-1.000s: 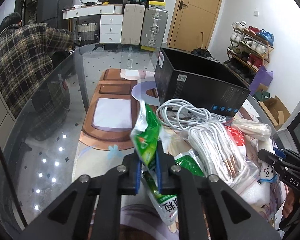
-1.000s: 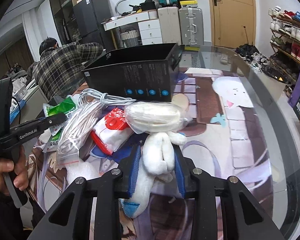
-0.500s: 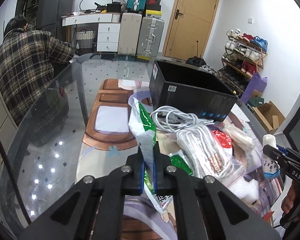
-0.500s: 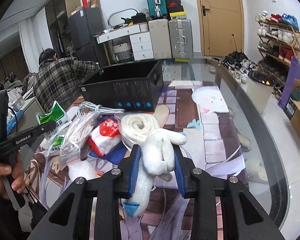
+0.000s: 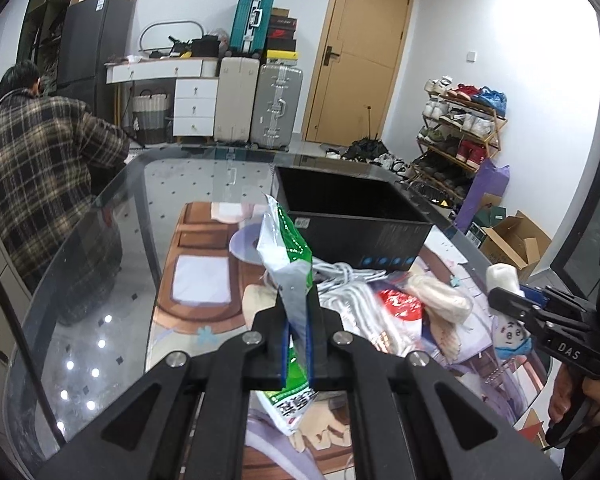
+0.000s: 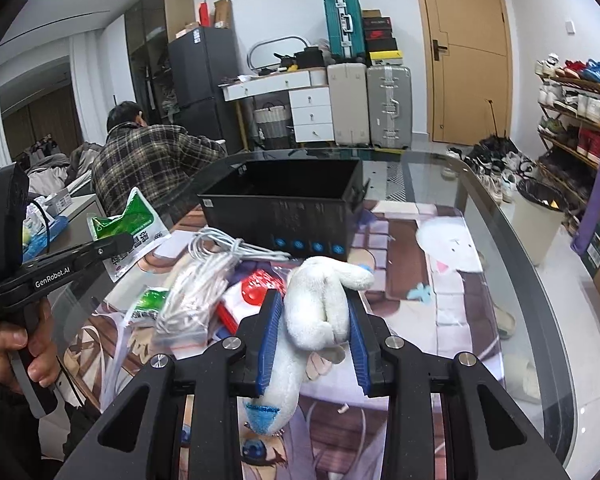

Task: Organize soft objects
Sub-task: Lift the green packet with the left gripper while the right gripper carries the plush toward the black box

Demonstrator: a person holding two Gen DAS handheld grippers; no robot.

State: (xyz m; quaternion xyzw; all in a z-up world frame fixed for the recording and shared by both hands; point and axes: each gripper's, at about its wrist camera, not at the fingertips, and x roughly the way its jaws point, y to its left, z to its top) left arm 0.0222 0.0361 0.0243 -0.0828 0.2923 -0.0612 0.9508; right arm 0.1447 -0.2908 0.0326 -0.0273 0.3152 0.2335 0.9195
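My left gripper (image 5: 297, 312) is shut on a green and white snack packet (image 5: 285, 248) and holds it up above the table; the packet also shows in the right wrist view (image 6: 130, 226). My right gripper (image 6: 314, 320) is shut on a white plush toy (image 6: 320, 308) and holds it above the pile; the toy also shows in the left wrist view (image 5: 506, 312). An open black box (image 5: 352, 216) stands behind the pile, and it shows in the right wrist view too (image 6: 284, 208).
A pile lies in front of the box: bagged white cables (image 6: 196, 292), a red and white packet (image 6: 252, 296), a second green packet (image 6: 148, 304), a cream roll (image 5: 440, 300). The glass table (image 5: 92, 280) has a rounded edge. A person in plaid (image 5: 40, 184) sits at left.
Both grippers have risen with their loads. The snack packet and the plush toy now hang higher above the pile, and the box's inside has come into view.
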